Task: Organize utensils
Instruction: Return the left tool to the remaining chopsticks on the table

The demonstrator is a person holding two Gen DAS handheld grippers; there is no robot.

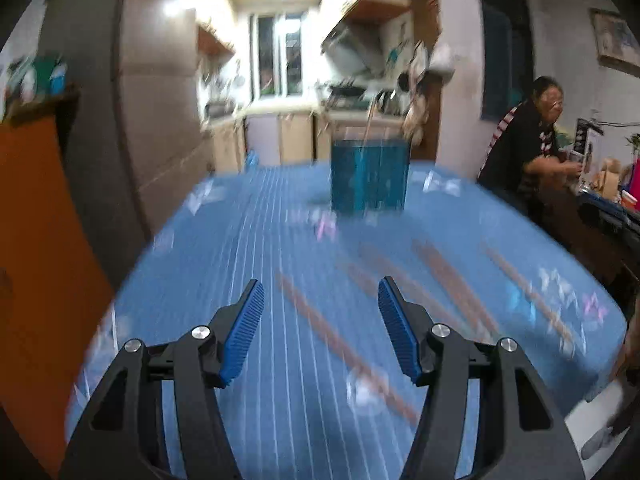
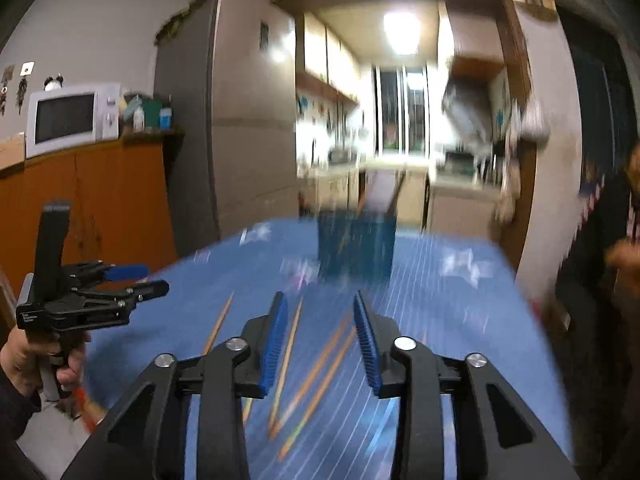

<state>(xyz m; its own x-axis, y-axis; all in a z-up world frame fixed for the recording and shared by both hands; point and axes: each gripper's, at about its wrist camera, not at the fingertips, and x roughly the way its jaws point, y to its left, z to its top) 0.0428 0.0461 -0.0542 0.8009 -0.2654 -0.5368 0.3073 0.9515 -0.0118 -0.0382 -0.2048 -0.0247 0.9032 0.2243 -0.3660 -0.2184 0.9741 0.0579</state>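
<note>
view: both wrist views motion-blurred, so counts and edges are rough.
left gripper [image 1: 321, 322]: jaws apart, nothing between the pads; hovers over the near half of the table [image 1: 248, 216], which carries a blue striped cloth.
right gripper [image 2: 320, 340]: jaws apart but narrower than the left, nothing held.
chopsticks [image 1: 344, 344]: about 5 loose wooden sticks lying flat mid-table, running from the near edge toward the far edge, fanned and not touching the holder. 1 runs under the gap of the left gripper; the rest lie right of it, toward the right edge.
right view: 2 of the chopsticks [image 2: 320, 372] cross beneath the open jaws, 2 more lie left of them.
holder [image 1: 370, 176]: blue box, upright near the far edge, centre; looks like 1 stick already stands in it, blur makes that unsure.
step, my read: approach for a pick, none started.
how: slow down first. Line the pads across 1 stick, near its middle, drop to cloth level, then close. Take the outer sticks first to avoid dragging neighbours.
risk: thin sticks roll on cloth; pinching 2 at once.
</note>
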